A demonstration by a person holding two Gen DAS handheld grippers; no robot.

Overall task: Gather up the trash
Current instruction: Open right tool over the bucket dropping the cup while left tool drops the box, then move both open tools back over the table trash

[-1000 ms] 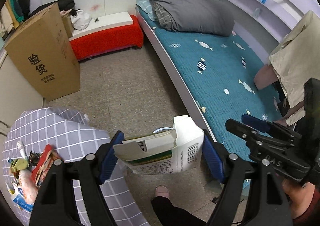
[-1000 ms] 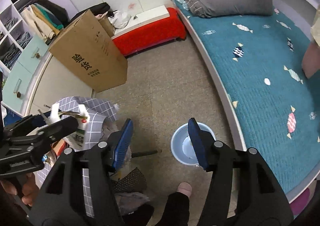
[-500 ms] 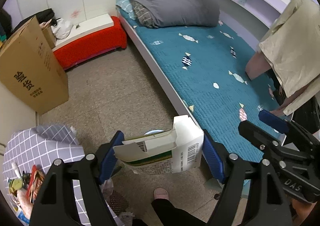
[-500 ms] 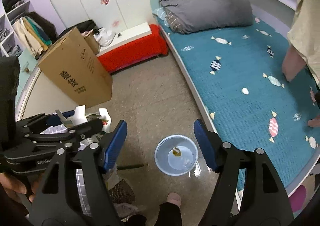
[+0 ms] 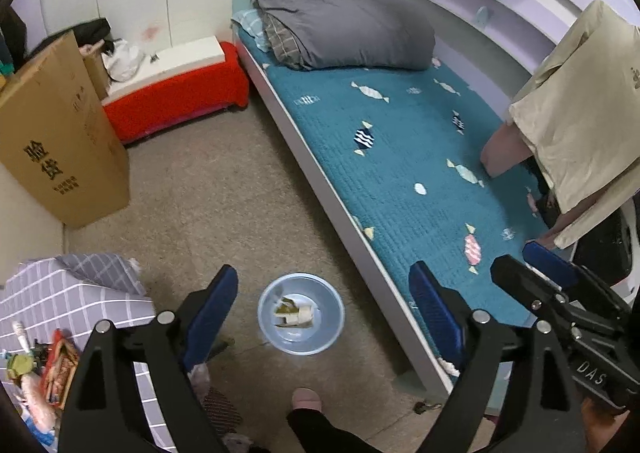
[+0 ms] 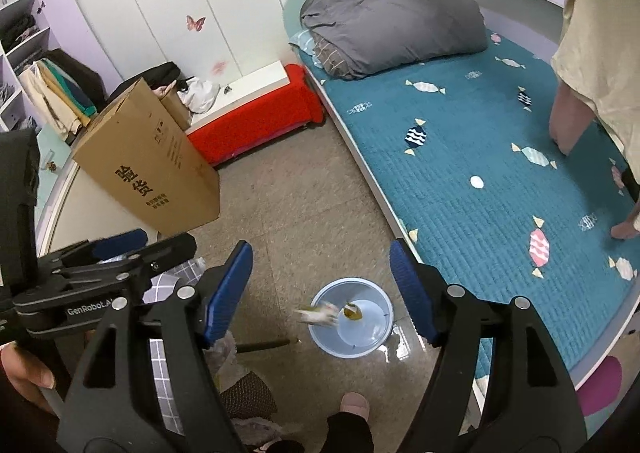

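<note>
We hold the left gripper, its jaws opening and empty, above the blue basin on the floor beside the bed so the crumpled carton lands inside, while the right gripper hangs open and empty.

My left wrist camera looks steeply down from well above the floor, along its own blue-padded fingers at the bottom of the frame. My right wrist camera sits just beside it, tilted a little less steeply, its blue-padded fingers also at the bottom. Both views share the round pale-blue plastic basin at lower centre, the teal quilted bed on the right and the tall brown cardboard box at left.
</note>
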